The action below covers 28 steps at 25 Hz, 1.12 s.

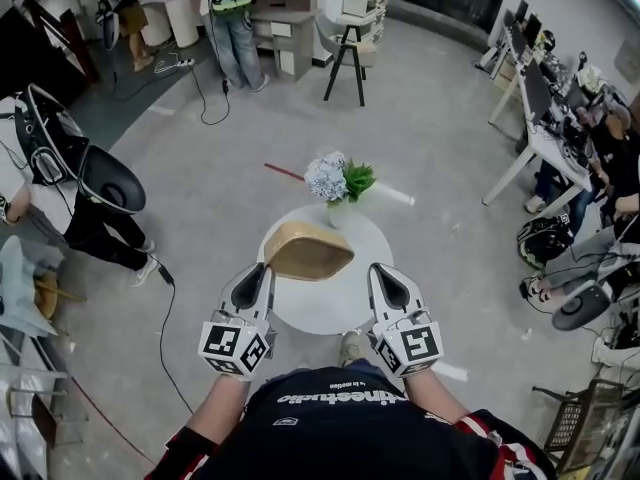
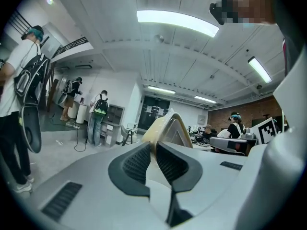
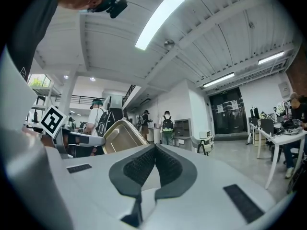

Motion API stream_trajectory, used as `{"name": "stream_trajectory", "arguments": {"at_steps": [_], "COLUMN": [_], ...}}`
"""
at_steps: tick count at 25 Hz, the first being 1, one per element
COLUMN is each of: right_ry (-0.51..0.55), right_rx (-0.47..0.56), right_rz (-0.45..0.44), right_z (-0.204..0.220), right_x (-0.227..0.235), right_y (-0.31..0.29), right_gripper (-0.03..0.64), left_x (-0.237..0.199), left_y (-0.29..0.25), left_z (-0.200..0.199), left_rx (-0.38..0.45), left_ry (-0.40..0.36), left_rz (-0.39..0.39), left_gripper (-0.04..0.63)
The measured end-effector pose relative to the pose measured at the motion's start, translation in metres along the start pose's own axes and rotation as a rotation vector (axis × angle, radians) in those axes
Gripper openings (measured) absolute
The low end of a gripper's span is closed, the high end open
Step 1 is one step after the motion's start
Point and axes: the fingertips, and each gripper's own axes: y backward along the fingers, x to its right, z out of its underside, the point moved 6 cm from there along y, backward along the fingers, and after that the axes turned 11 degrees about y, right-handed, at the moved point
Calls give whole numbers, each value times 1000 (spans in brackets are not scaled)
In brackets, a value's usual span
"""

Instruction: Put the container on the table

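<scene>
Tan container hangs tilted over the round white table, pinched at its near-left rim by the left gripper, whose jaws are clamped on that thin edge. The right gripper is empty, with its jaws closed tip to tip just right of the container. Risks: a one-sided rim pinch could let the container swing or slip out if it is lowered fast. The flower vase sits near the far edge, so pushing too far forward could knock it. The tabletop is small, so a placement toward the left could overhang. Both grippers point level and forward, side by side, marker cubes toward the person's body.
</scene>
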Motion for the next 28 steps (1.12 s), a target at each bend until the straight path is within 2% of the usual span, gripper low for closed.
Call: {"name": "stream_trajectory", "arguments": {"at_steps": [10, 24, 28], "right_ry": [-48, 10, -11], "right_rx": [-14, -36, -23], "right_rz": [-13, 34, 55], "right_z": [16, 44, 54], "right_x": [22, 40, 46], "right_y": [-18, -26, -29], "right_gripper": [14, 12, 12], "left_x": [-12, -46, -55], "left_y": [-34, -84, -98], "left_z": [16, 52, 67], "left_rx": [-68, -172, -202], "left_ry": [30, 112, 141], "left_rz": [-34, -60, -70], "left_gripper": [54, 54, 54]}}
